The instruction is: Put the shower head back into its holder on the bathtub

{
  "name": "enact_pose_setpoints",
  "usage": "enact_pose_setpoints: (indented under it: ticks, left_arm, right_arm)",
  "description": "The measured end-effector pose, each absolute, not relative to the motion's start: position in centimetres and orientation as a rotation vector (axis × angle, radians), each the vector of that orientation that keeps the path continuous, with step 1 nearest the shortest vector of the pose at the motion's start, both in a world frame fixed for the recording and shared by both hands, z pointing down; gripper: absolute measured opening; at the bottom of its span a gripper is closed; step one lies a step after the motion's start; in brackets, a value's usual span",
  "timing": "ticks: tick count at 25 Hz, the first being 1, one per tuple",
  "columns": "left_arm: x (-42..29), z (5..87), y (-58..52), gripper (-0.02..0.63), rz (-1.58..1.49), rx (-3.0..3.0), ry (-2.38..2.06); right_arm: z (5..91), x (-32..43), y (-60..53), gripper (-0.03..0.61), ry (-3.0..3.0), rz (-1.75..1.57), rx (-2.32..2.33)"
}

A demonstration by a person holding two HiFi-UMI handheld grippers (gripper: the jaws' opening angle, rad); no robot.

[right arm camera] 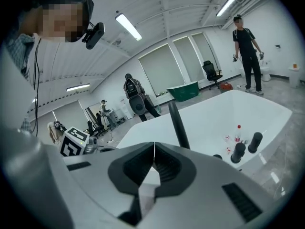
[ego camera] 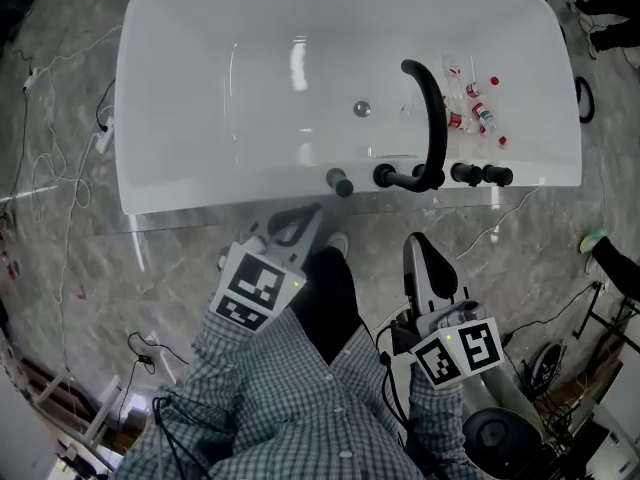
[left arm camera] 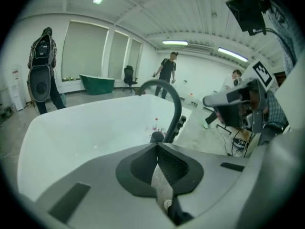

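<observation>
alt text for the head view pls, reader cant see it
A white bathtub seen from above on a marble floor, with a curved black spout and black knobs on its near rim and small red-capped bottles inside. Below it, a person in checked sleeves holds the left gripper and right gripper, both shut and empty, pointing toward the tub.

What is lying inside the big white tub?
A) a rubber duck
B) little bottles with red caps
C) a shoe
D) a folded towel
B: little bottles with red caps lie inside the white bathtub, just past the black curved spout; no duck, towel or shoe is in it.
</observation>
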State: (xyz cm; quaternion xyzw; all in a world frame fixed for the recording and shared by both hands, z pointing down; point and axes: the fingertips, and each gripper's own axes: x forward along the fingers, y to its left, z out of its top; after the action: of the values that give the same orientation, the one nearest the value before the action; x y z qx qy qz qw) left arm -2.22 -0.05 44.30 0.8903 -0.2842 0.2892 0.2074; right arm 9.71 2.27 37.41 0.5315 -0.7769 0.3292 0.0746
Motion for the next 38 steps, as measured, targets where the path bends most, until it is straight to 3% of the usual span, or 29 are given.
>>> enact_pose_setpoints:
  ticks: [15,26,38]
  left_arm:
    - [-2.4,23.5,0.8,0.009,0.442,2.637,-0.851]
    - [-5.5,18.0,1.4,0.009,0.348,2.693,-0.934]
    - [-5.5,16.4,0.9,0.009,0.300,2.729,-0.959]
  right_arm:
    - [19.1,10.9,2.3,0.016,-2.514,0.581,1.716]
    - [12.5,9.4,0.7,0.017,-2.628,0.329,1.693]
    - [11.9,9.7,1.0,0.015,-2.622,0.302,1.710]
